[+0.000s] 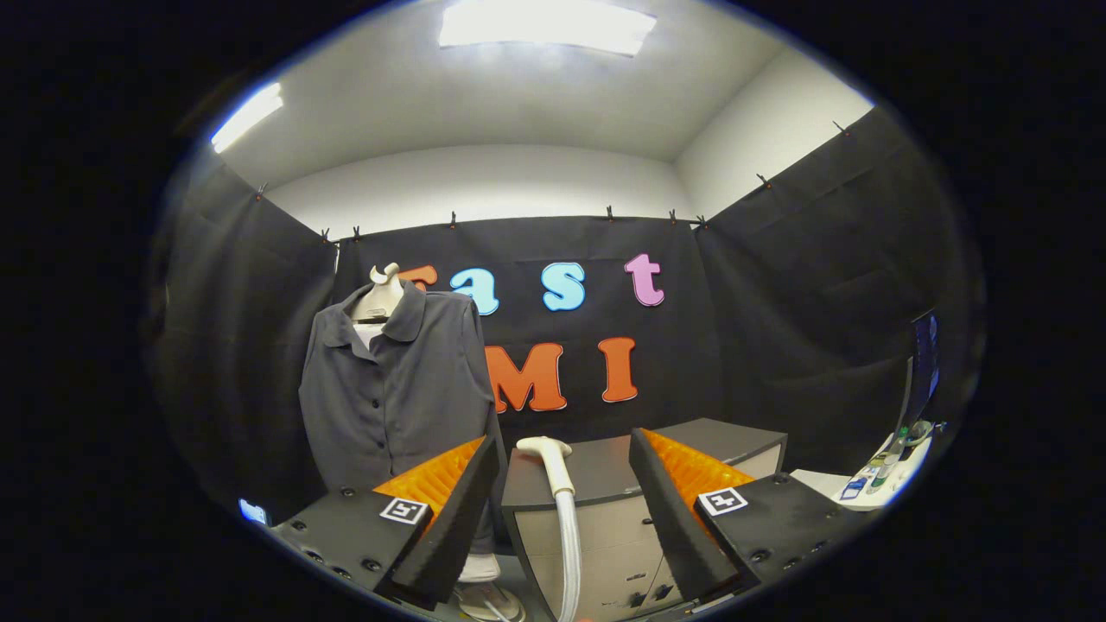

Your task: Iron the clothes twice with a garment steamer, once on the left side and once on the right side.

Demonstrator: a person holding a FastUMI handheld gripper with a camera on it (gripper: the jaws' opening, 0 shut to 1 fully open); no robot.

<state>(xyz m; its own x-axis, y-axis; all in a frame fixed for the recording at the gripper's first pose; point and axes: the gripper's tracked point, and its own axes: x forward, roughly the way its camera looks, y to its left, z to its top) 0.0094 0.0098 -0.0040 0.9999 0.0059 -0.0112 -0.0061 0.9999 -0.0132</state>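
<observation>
Steamer [560, 484] upright between wide-spread, empty gripper [563, 510] fingers, not yet gripped; shirt [393, 389] on stand beyond, both ironing passes apparently still pending.

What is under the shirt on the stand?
The shirt hangs on a pale mannequin; only its neck shows, the body is covered. The open tool frames the steamer.

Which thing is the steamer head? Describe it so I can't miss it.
Find the grey cabinet right of the hanging shirt. The steamer stands at its front, between the open tongs: a pale curved head on a white hose, the only light thing there.
</observation>
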